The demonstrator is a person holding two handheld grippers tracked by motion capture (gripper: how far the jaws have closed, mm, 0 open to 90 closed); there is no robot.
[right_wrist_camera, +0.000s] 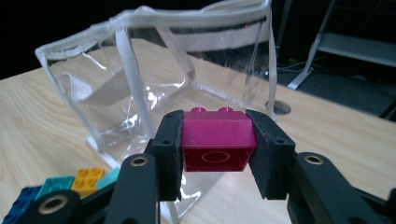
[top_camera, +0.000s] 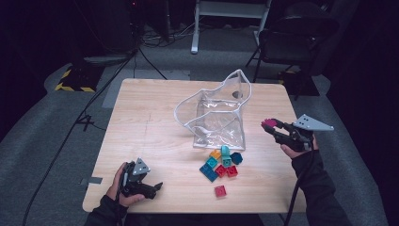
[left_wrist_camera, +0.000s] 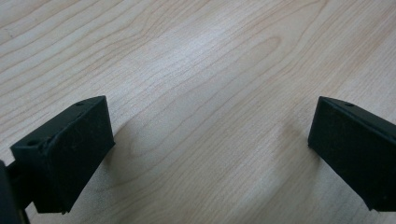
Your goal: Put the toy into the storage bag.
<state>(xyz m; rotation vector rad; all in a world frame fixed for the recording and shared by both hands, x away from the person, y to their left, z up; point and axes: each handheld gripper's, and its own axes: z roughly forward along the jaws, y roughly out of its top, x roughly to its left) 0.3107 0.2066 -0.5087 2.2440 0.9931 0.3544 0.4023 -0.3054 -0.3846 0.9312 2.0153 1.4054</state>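
Clearly the right claw (right_wrist_camera: 218, 154) is clamped on a magenta studded brick (right_wrist_camera: 217, 140), held above the right side of the wooden surface (top_camera: 141, 122), just right of the clear plastic pouch (top_camera: 221, 120). To do this well, I would carry the brick over the pouch's white-trimmed rim, which sags unevenly, and release only once it is inside the mouth. The soft, glossy film could buckle if nudged. More bricks (top_camera: 222, 162), hard and blocky, lie near the pouch's front. The left claw (top_camera: 148, 188) rests near left, jaws apart, empty.
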